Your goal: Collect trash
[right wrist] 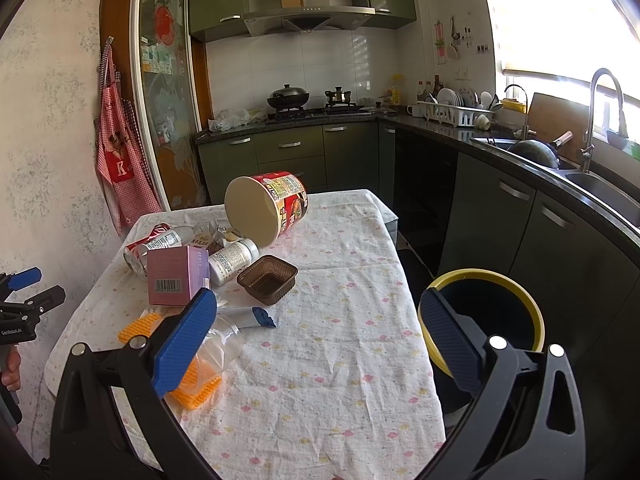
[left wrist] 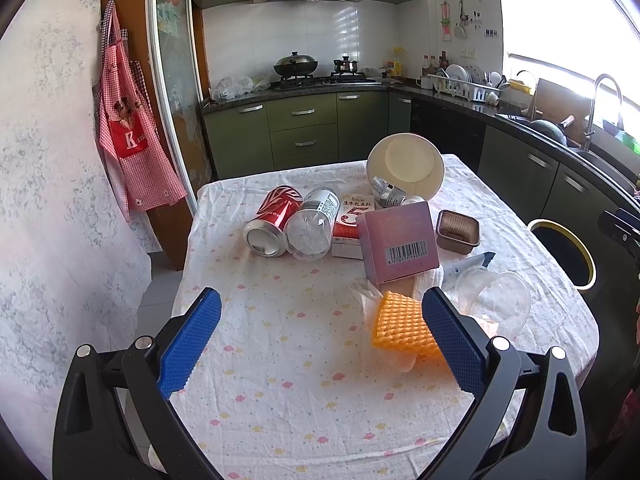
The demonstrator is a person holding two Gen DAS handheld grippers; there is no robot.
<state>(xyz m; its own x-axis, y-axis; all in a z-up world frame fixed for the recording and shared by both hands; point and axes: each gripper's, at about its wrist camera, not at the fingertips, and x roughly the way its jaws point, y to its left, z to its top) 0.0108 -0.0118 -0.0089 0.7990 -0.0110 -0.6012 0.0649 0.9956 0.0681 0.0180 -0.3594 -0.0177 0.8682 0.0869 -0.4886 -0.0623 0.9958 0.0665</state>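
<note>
Left tool only from right.

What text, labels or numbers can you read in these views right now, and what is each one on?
"K": red apron hanging on the wall.
"5", under a line of Chinese characters I can't make out reliably: milk carton.
"GenRobot.AI": left gripper body.
Barcode digits: pink box, too small to read.
Labels on white bottle, noodle cup, red can: blurred.

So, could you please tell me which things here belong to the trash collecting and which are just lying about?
Job:
red can
pink box
noodle cup
brown tray
orange foam net
yellow-rimmed bin

Lying about:
checked apron
wok
dish rack
</note>
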